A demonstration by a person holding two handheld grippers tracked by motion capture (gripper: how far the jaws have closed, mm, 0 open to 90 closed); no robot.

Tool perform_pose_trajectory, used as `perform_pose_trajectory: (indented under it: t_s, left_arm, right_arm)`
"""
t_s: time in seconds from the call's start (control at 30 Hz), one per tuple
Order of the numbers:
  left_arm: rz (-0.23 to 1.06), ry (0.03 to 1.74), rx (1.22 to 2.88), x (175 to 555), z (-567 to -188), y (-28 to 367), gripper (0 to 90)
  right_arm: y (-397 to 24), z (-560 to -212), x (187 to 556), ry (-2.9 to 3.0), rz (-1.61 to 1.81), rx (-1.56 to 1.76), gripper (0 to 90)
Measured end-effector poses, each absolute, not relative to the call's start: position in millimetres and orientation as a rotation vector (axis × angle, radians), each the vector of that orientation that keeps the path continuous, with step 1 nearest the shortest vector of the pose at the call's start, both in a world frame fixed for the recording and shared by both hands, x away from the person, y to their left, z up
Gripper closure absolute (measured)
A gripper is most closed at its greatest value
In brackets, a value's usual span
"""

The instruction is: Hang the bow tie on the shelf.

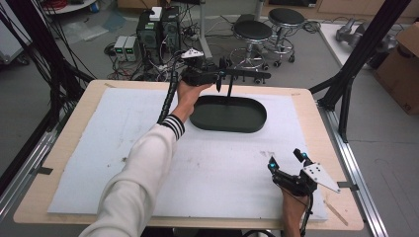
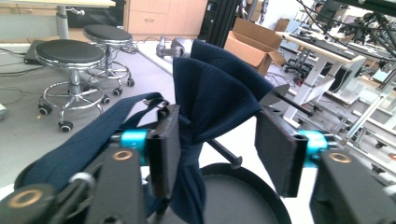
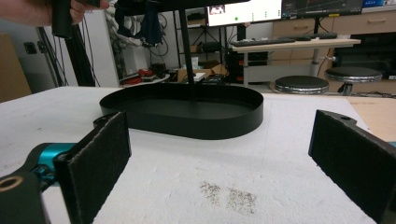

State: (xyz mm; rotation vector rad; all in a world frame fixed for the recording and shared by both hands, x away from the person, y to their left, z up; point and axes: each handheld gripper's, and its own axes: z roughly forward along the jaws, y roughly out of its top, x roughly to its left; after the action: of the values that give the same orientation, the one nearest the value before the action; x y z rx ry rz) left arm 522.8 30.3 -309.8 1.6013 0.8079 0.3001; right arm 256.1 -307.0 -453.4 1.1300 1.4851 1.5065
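A navy bow tie [image 2: 215,93] with a long strap [image 2: 93,135] sits between the jaws of my left gripper [image 2: 217,135]. The jaws stand apart. One pad touches the knot and the other is clear of the cloth. In the high view the left gripper [image 1: 217,75] is up at the crossbar [image 1: 249,75] of a black stand. The stand's thin post [image 1: 230,91] rises from an oval black tray [image 1: 257,116]. My right gripper [image 1: 286,160] rests open near the table's front right corner. It faces the tray [image 3: 210,123] with nothing between its pads.
A white foam mat [image 1: 99,148] covers the wooden table [image 1: 316,123]. Black frame posts [image 1: 360,54] stand at the right and left edges. Beyond the table are two stools [image 1: 252,32], computer towers [image 1: 158,29] and a cardboard box [image 1: 402,64].
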Motion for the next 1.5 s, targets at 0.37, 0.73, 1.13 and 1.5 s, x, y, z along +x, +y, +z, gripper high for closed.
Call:
perform_pose_trajectory:
  t_s: [0.37, 0.73, 1.13, 1.5]
  left_arm:
    - [0.291, 0.822, 1.612, 512.9, -313.6, 32.9, 29.2]
    - [0.28, 0.82, 1.611, 507.5, -310.5, 37.3, 24.4]
    - [0.28, 0.761, 1.639, 493.7, -313.2, 38.9, 24.3]
    - [0.316, 0.649, 1.642, 467.0, -325.4, 58.4, 24.3]
  right_arm:
    - [-306.6, -453.4, 255.9, 1.482, 1.5, 1.122, 4.6]
    - [-306.4, -453.5, 255.7, 1.481, 1.501, 1.124, 4.6]
    - [-306.9, -453.5, 255.6, 1.48, 1.512, 1.127, 4.6]
    - [-307.0, -453.6, 255.9, 1.483, 1.509, 1.116, 4.6]
